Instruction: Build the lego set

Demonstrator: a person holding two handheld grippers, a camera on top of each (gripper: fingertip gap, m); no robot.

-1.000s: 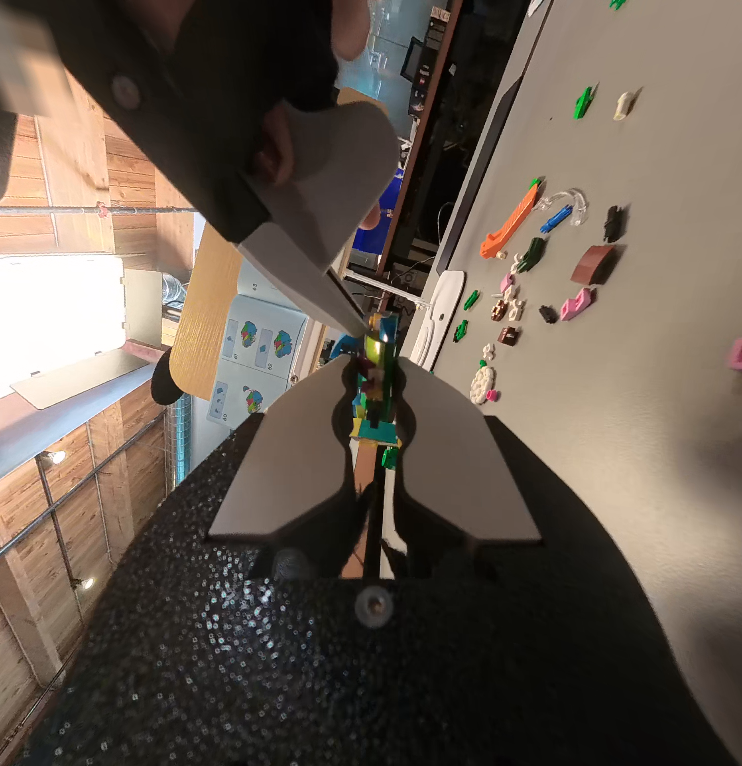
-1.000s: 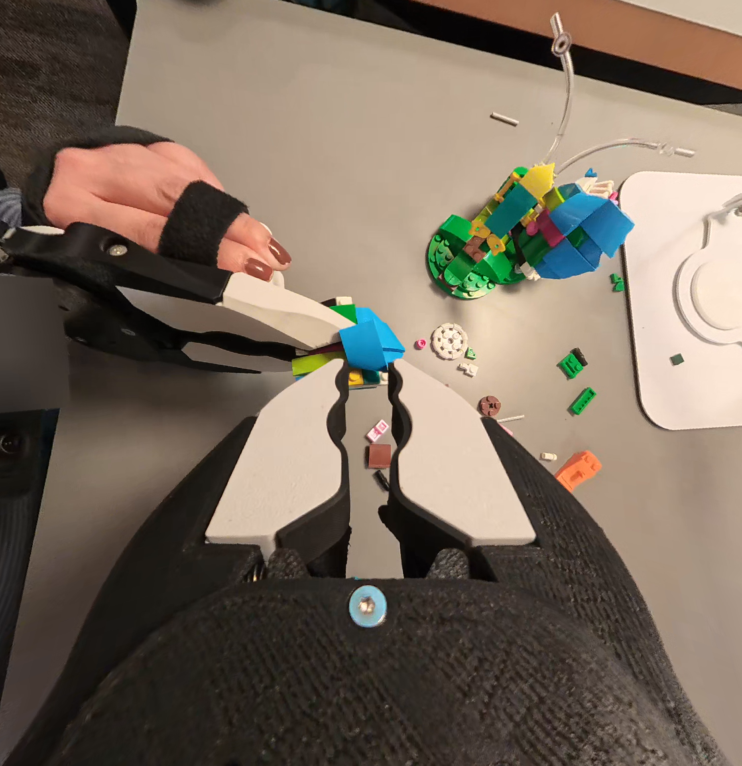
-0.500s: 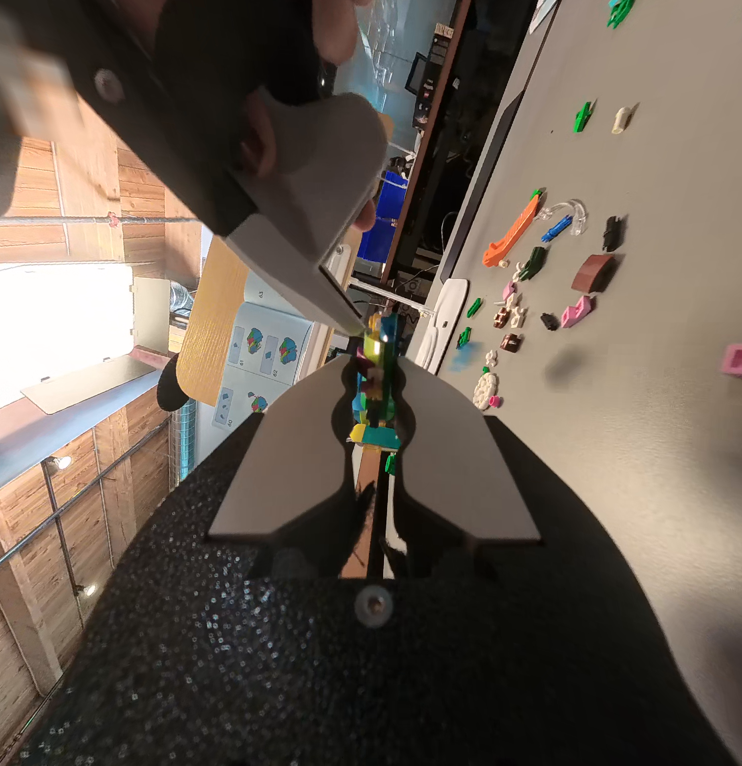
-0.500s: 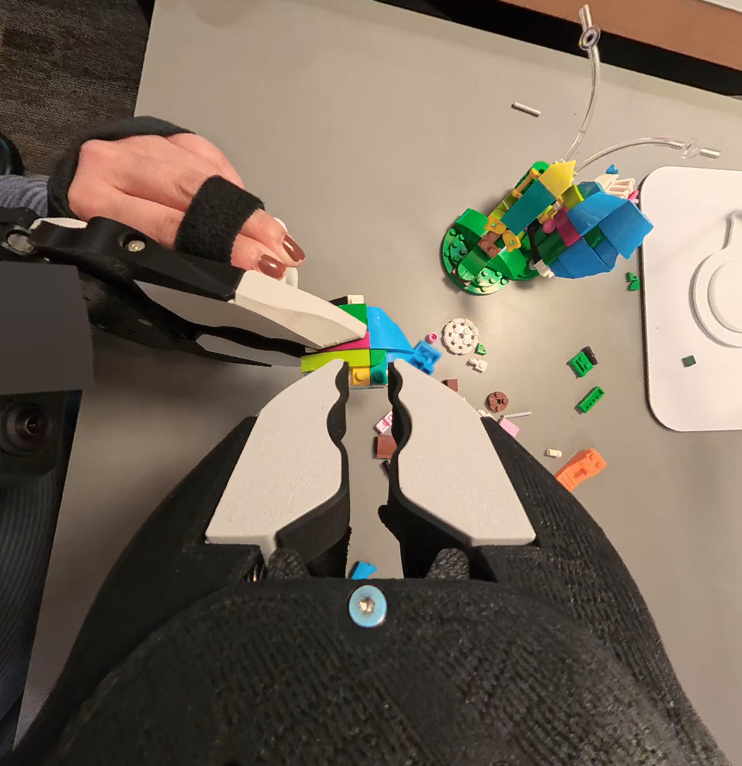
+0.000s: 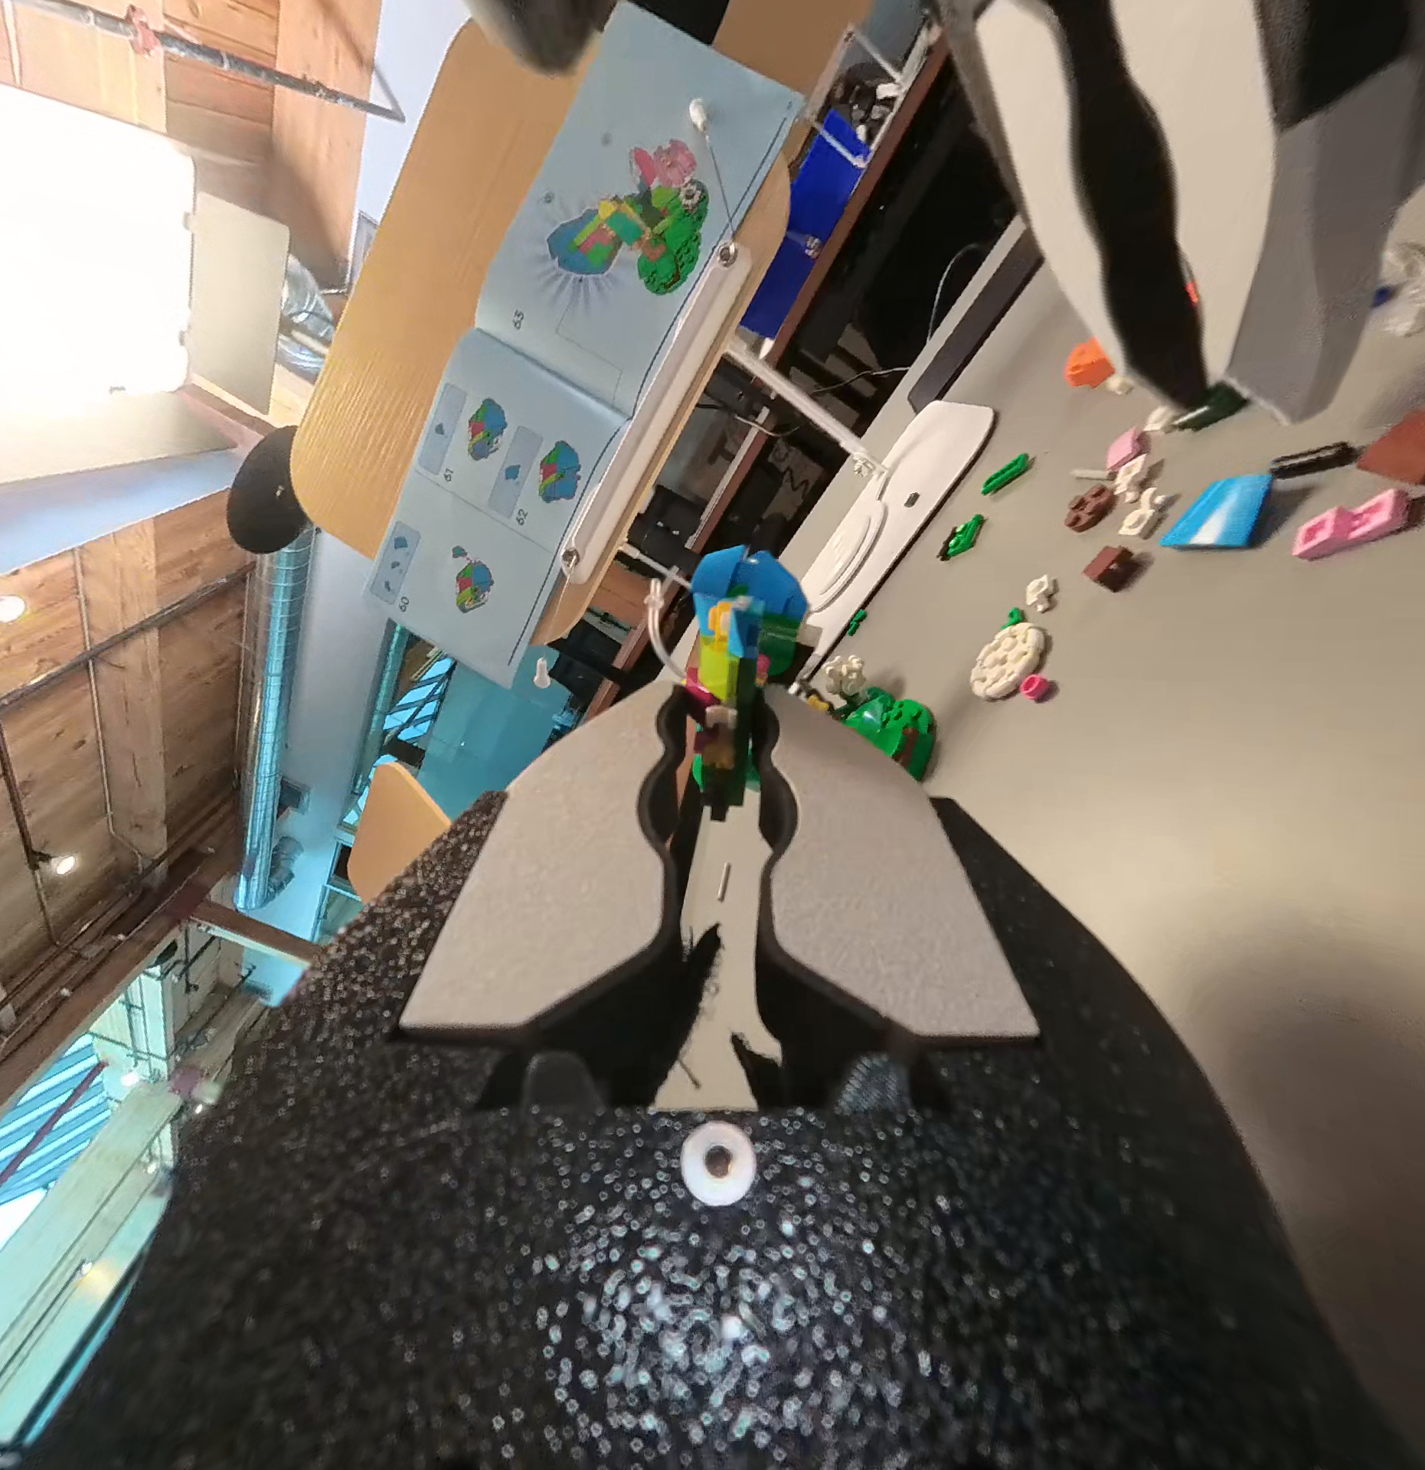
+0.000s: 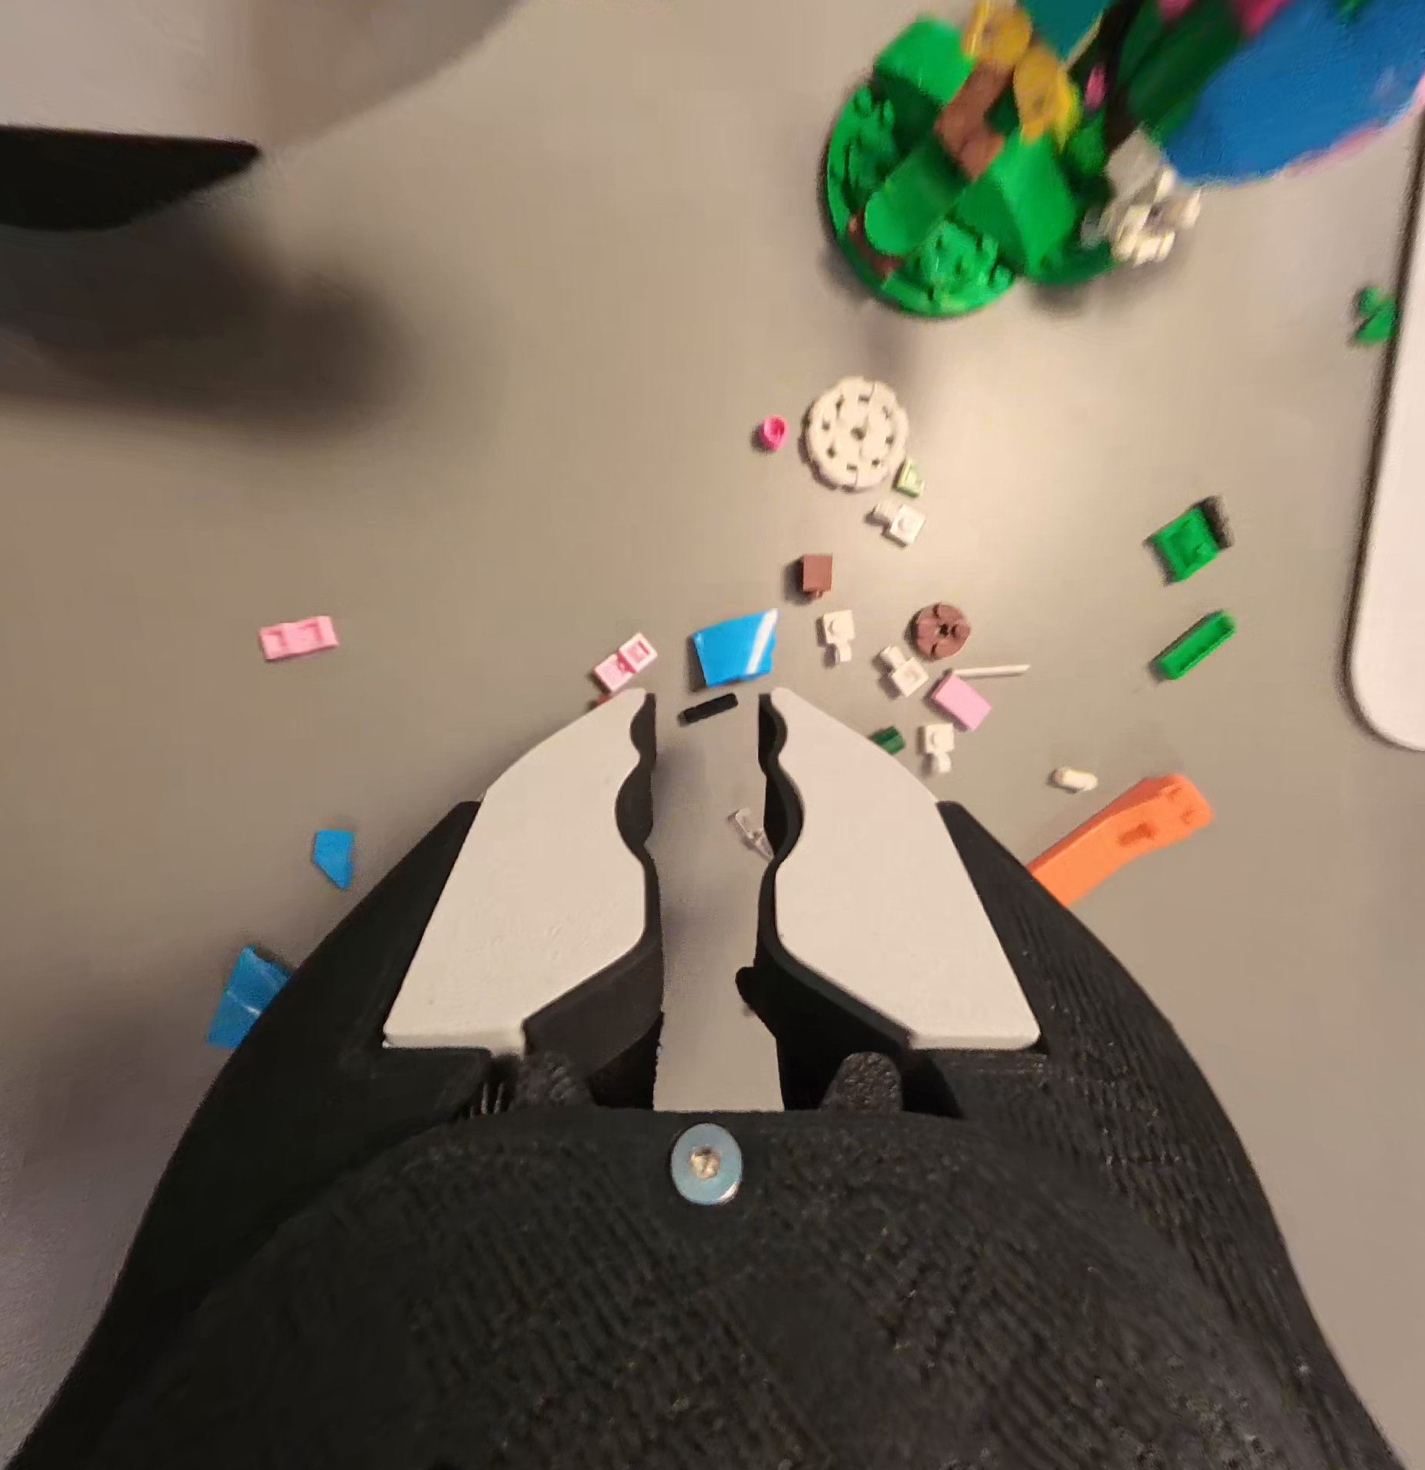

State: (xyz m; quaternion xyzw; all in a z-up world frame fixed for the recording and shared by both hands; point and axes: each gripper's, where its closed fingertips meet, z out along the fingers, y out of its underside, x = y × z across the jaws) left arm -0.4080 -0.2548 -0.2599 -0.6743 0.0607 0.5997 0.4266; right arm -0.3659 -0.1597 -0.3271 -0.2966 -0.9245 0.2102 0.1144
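My left gripper point(image 5: 717, 708) is shut on a small lego sub-assembly point(image 5: 718, 664) of lime, pink and green bricks, and holds it off the grey table point(image 6: 375, 517). My right gripper point(image 6: 707, 700) is open and empty. It hangs low over the loose pieces, just above a small black piece point(image 6: 709, 708) and short of a blue slope piece point(image 6: 733, 648). The blue slope also shows in the left wrist view point(image 5: 1214, 513). The big model point(image 6: 971, 183), with a green round base and a blue wing, stands at the far right. The right gripper point(image 5: 1198, 390) also shows at the top right of the left wrist view.
Two small blue pieces point(image 6: 333, 855) point(image 6: 243, 1006) lie left of my right gripper. A pink plate point(image 6: 298, 636), a white round plate point(image 6: 856, 433), green plates point(image 6: 1186, 541) and an orange separator point(image 6: 1123, 835) lie around. A white stand base point(image 6: 1409, 477) holds the instruction booklet point(image 5: 582, 334). There is about 12 centimeters between the tips of the two grippers.
Blue pieces came off the sub-assembly and now lie on the table. My right gripper left the sub-assembly and dropped toward the loose pieces. My left gripper swung away, still holding the sub-assembly.
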